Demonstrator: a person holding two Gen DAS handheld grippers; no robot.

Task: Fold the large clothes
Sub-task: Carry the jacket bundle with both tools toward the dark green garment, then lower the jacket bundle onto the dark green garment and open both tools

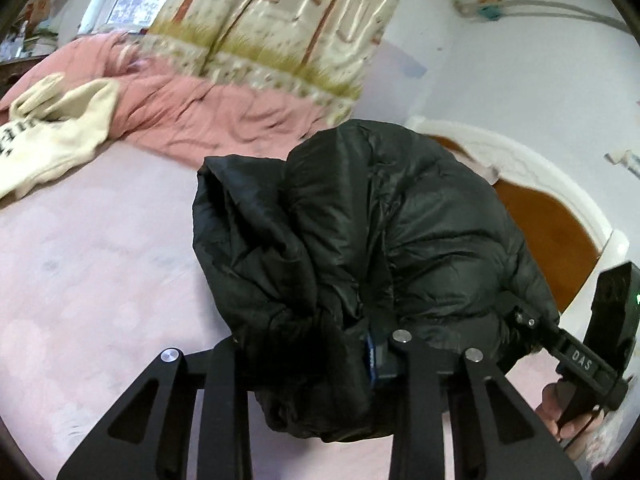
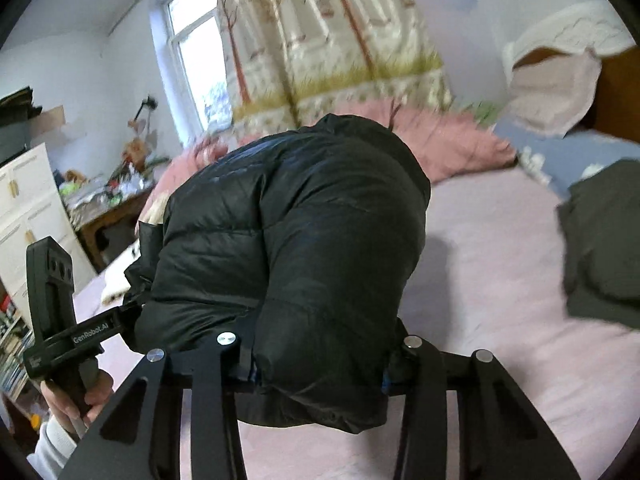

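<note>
A black puffer jacket (image 1: 360, 240), bunched into a thick bundle, hangs above the pale pink bed sheet (image 1: 100, 280). My left gripper (image 1: 316, 364) is shut on one side of the bundle. My right gripper (image 2: 320, 364) is shut on the other side of the black puffer jacket (image 2: 300, 240). The fingertips of both are buried in the fabric. In the left wrist view the right gripper (image 1: 532, 324) grips the jacket's right edge. In the right wrist view the left gripper (image 2: 128, 312) grips its left edge.
A cream sweatshirt (image 1: 52, 136) and a pink quilt (image 1: 200, 112) lie at the far side of the bed. A dark grey garment (image 2: 600, 240) lies on the sheet to the right. A white and brown headboard (image 1: 552, 216), a curtain (image 2: 328, 40) and a cluttered desk (image 2: 108, 208) surround the bed.
</note>
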